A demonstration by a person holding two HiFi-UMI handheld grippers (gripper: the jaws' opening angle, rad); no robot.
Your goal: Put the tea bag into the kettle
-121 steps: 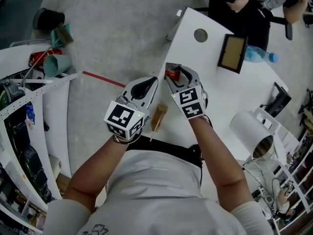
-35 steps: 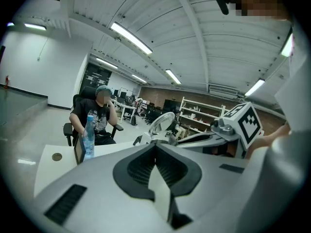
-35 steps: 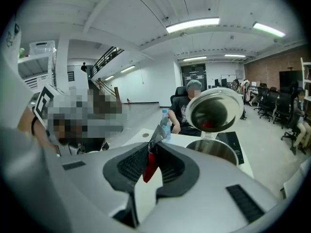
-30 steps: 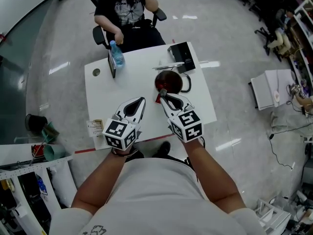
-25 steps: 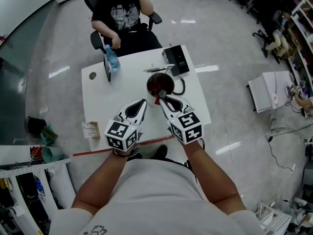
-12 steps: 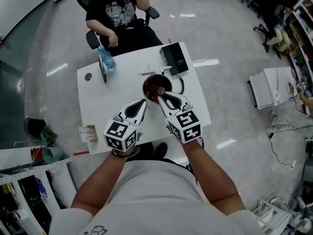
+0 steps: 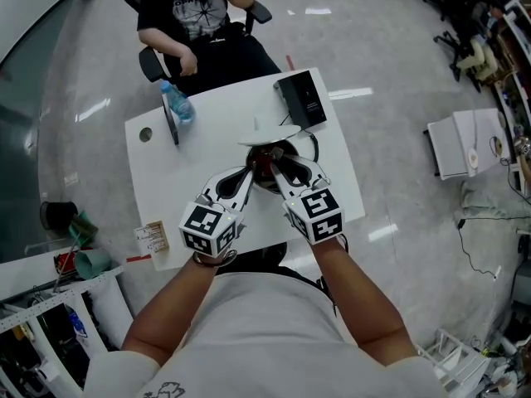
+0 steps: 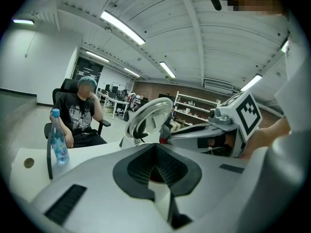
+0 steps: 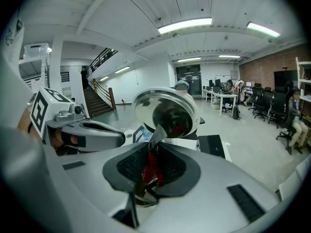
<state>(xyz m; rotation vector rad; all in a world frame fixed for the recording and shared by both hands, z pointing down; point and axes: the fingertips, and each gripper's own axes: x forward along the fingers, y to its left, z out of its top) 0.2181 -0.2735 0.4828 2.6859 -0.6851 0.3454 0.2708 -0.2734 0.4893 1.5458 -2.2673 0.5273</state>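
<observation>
One red tea bag (image 9: 153, 166) is clamped in the right hand-held gripper (image 9: 154, 147) just above the open kettle (image 9: 167, 111), evidently poised for dropping in; the left hand-held gripper (image 8: 156, 147) sits closed and empty alongside.

White table (image 7: 211, 152): kettle (image 7: 270, 133) near centre, lid raised; black box (image 7: 303, 99) by far right corner; water bottle (image 7: 176, 104) beside upright dark panel (image 7: 170, 124), far left; small carton (image 7: 152, 237) at near-left corner.

The head view looks steeply down from above the person onto the white table (image 7: 207, 139) and the kettle (image 7: 264, 177). Both gripper views sit low and close, facing across the table from opposite sides. They share the kettle's raised lid (image 8: 148, 116) (image 9: 167, 111).
</observation>
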